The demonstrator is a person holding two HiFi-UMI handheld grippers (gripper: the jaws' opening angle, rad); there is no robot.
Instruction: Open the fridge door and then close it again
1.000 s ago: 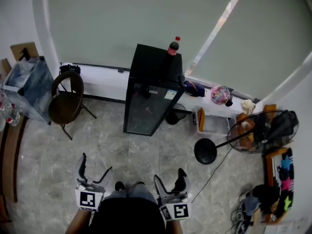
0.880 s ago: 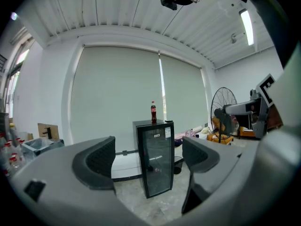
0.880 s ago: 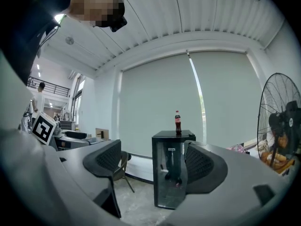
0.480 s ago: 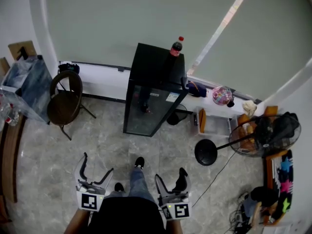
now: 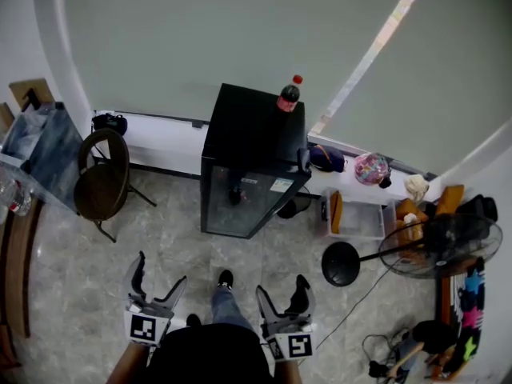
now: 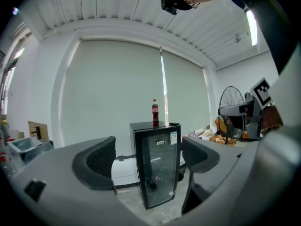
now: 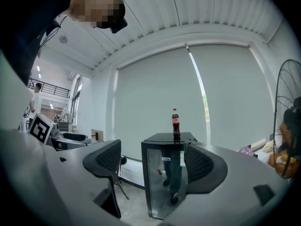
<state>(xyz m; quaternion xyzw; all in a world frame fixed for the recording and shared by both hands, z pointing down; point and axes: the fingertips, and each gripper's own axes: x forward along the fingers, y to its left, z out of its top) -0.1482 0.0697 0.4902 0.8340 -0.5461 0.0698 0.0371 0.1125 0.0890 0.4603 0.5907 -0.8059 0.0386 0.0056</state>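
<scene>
Since a second ago I have stepped closer: the black glass-door fridge (image 5: 248, 166) sits lower in the head view, and one shoe (image 5: 226, 278) now shows on the floor between the two grippers. The fridge is against the far wall, its door shut, well ahead of me and out of reach. The left gripper (image 5: 160, 269) and the right gripper (image 5: 282, 286) are held low in front of me, each with jaws spread and nothing between them; both gripper views show the fridge framed in the gap. I cannot make out a handle from here, so I may hook the wrong edge of the door. A cola bottle (image 5: 289, 94) stands on top near the front right corner, and a sharp pull or a hard close could rock the fridge and topple it. The pedestal fan (image 5: 342, 264) stands near on the right.
</scene>
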